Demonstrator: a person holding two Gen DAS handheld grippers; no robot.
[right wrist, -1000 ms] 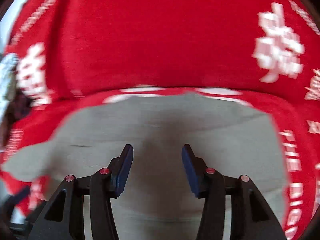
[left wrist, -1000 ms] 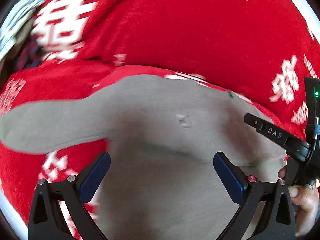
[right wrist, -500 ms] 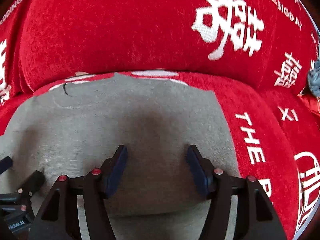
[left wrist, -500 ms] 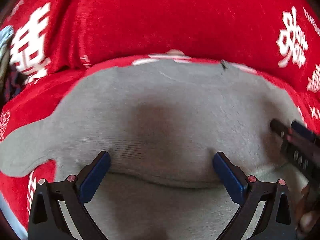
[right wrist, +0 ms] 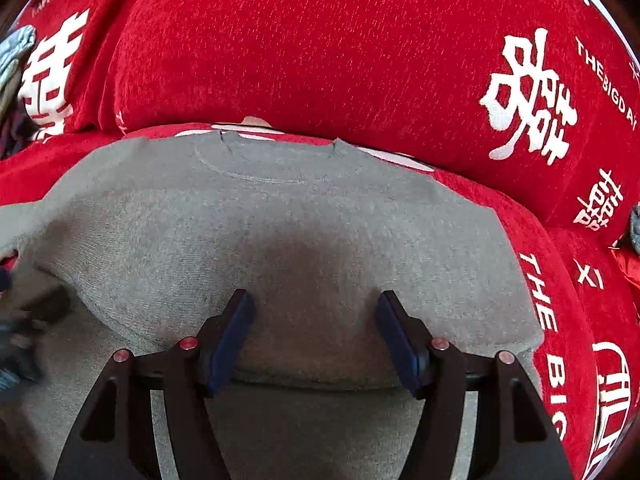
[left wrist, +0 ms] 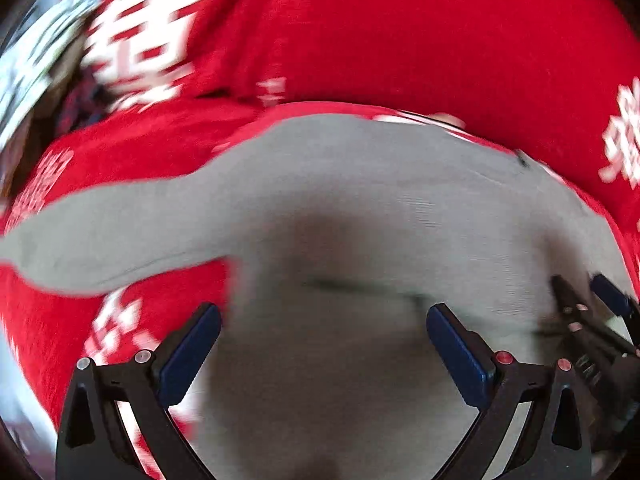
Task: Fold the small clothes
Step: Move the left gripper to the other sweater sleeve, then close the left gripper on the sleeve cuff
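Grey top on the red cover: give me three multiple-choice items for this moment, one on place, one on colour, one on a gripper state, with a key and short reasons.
1. Where does the neckline of the grey top lie?
A. at the far edge, next to the red cushion
B. between the right gripper's pads
C. hanging off the seat's front

2. What colour are the characters printed on the red cover?
A. black
B. white
C. gold

3. How do the jaws of the left gripper stand?
A. shut on a sleeve
B. shut on nothing
C. wide apart, over the top

Key:
1 A: the curved neckline runs just below the red cushion.
2 B: the large characters and lettering are white.
3 C: both blue pads stand far apart, with cloth showing between them and nothing pinched.
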